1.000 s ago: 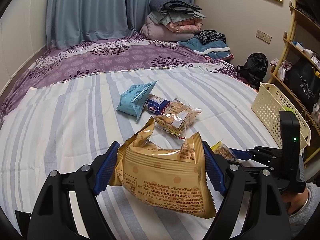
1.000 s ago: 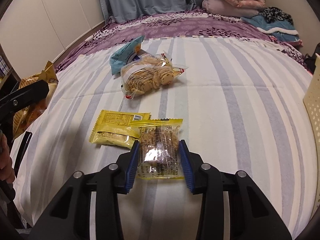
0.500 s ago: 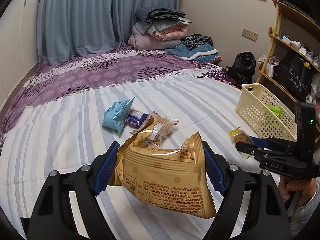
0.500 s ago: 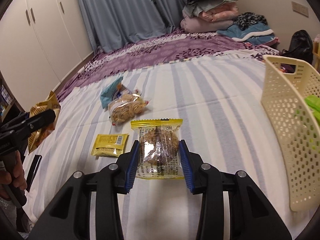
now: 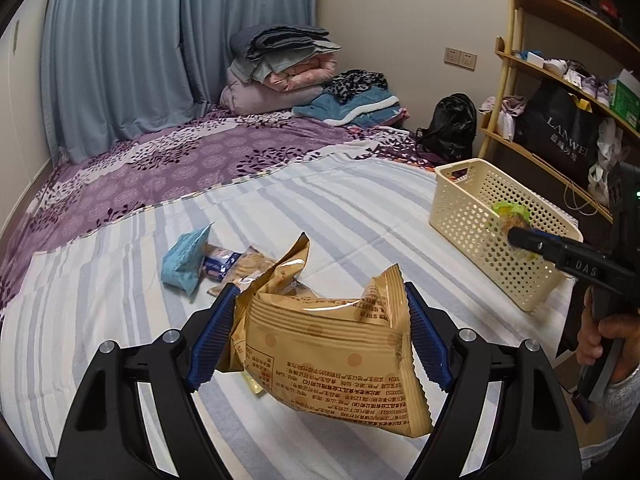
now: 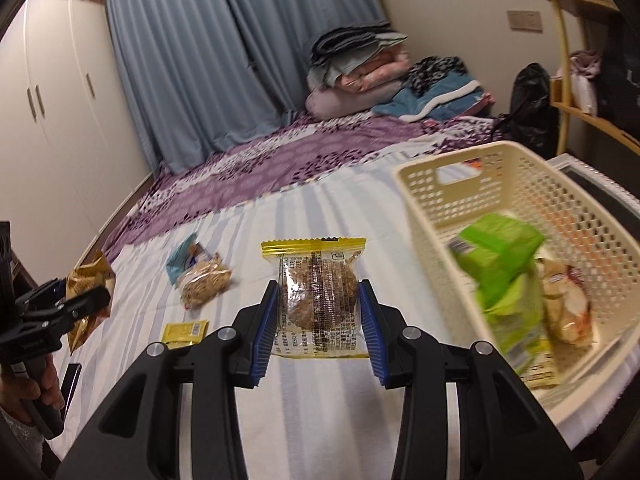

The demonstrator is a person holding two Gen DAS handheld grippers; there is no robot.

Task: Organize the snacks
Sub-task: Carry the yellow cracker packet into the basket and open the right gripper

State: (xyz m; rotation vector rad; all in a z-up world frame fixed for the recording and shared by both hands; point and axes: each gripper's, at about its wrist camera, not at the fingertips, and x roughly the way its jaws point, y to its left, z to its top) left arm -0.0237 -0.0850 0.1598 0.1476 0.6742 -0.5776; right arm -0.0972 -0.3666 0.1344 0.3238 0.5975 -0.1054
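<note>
My left gripper (image 5: 320, 332) is shut on a tan snack bag (image 5: 332, 360) and holds it above the striped bed. My right gripper (image 6: 318, 316) is shut on a clear yellow-edged cookie packet (image 6: 318, 304), held in the air just left of the cream basket (image 6: 416, 200). The basket holds a green bag (image 6: 504, 264) and a pale snack pack (image 6: 564, 304). In the left wrist view the right gripper (image 5: 516, 236) hangs by the basket (image 5: 472, 224). A blue packet (image 5: 184, 256), a clear biscuit bag (image 6: 204, 284) and a small yellow packet (image 6: 184, 330) lie on the bed.
A purple patterned blanket (image 5: 180, 160) covers the far half of the bed, with folded bedding (image 5: 280, 68) stacked at the back. A wooden shelf unit (image 5: 560, 80) and a black backpack (image 5: 452, 128) stand to the right. White wardrobe doors (image 6: 52, 120) stand on the left.
Both grippers have risen from the bed with their packets. The right gripper has swung right, up to the basket. The left gripper has turned right, bringing the basket into fuller view.
</note>
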